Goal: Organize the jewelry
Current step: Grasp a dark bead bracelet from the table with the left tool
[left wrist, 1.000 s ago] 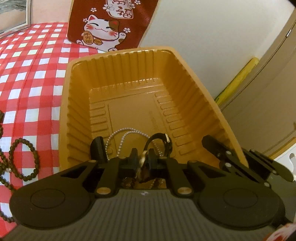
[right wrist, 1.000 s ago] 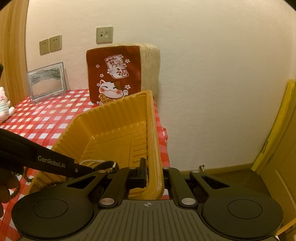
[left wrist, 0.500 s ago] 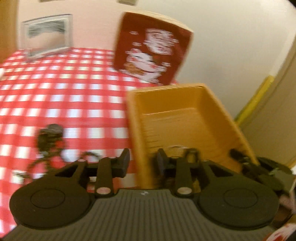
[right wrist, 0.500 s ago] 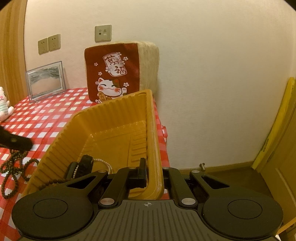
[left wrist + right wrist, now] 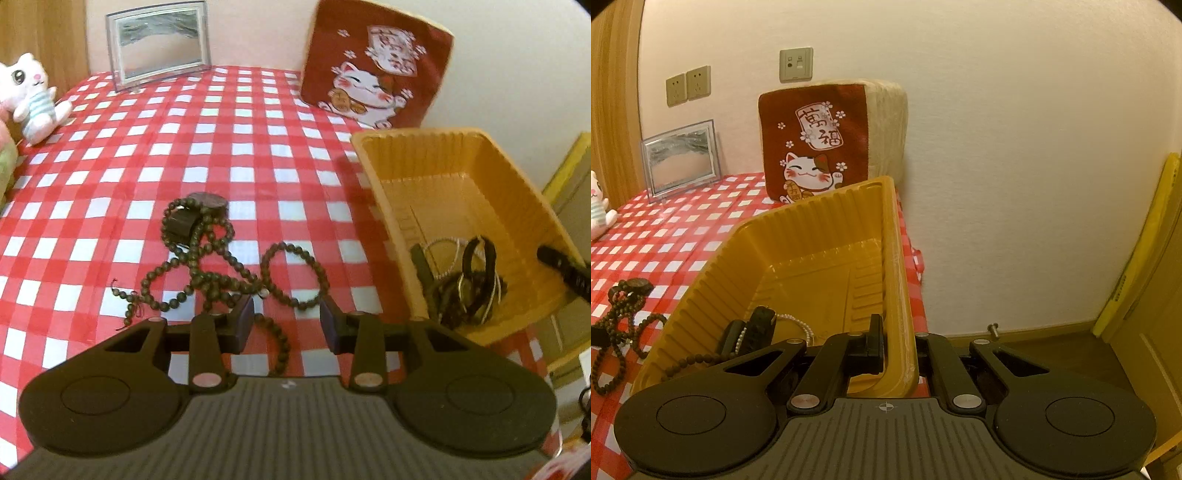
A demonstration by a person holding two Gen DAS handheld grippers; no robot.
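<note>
A long dark bead necklace [image 5: 221, 273] lies in loops on the red checked tablecloth, with a dark watch [image 5: 199, 212] at its far end. My left gripper [image 5: 286, 321] is open and empty, just above the near loops. The orange tray [image 5: 376, 173] stands to the right and holds a pearl chain, a black watch and dark bracelets [image 5: 469, 284]. My right gripper [image 5: 895, 341] is shut on the tray's right wall [image 5: 895, 280] and tilts it. The necklace [image 5: 617, 332] also shows at the left of the right wrist view.
A red lucky-cat cushion [image 5: 373, 70] leans on the wall behind the tray. A silver picture frame [image 5: 159, 44] and a white plush cat [image 5: 31, 96] stand at the back left. The table edge runs just right of the tray, beside a yellow strip [image 5: 1145, 243].
My left gripper let go of jewelry in the tray, opened, and swung left out of the tray to above the bead necklace. The right gripper has kept its hold on the tray wall.
</note>
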